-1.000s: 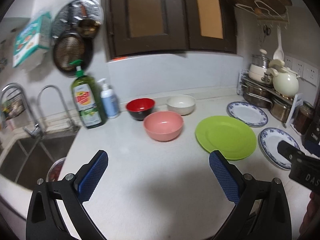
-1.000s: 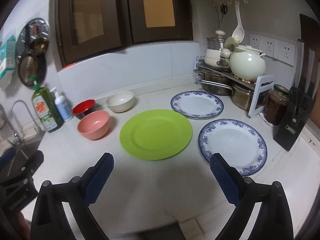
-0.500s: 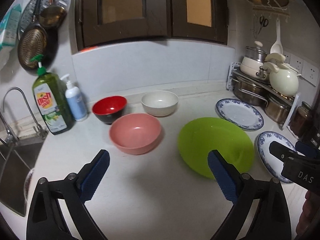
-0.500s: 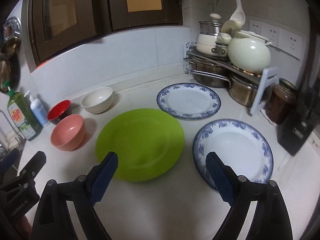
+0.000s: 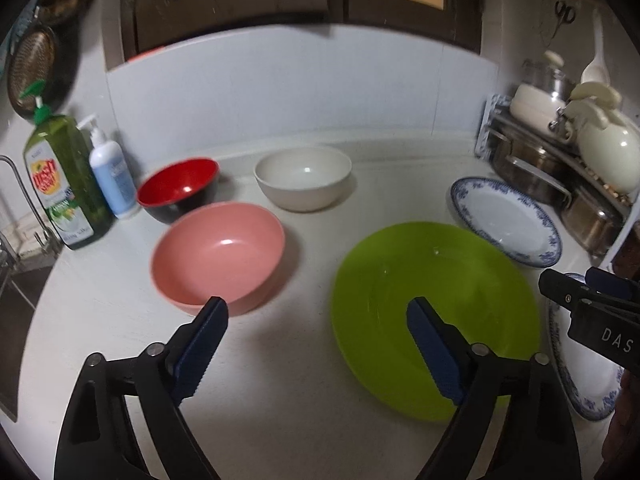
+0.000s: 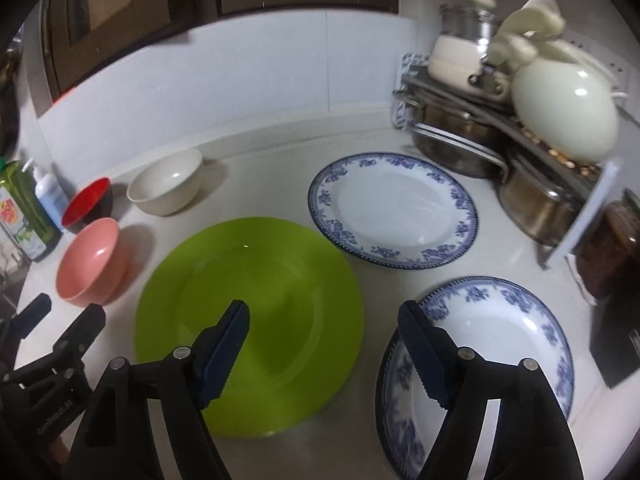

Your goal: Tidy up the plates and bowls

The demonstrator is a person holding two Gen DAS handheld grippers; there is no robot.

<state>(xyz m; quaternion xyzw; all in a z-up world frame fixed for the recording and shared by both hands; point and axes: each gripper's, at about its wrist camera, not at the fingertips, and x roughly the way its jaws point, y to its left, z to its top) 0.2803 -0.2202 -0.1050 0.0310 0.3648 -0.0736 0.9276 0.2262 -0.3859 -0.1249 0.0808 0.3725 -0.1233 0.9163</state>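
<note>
The left gripper hangs with its jaws spread wide and empty, above the counter. Its left finger sits just in front of a pink bowl, its right finger over a green plate. Beyond are a red bowl and a white bowl. The right gripper is also wide and empty, between the green plate and a near blue-rimmed plate; a second blue-rimmed plate lies farther ahead.
</note>
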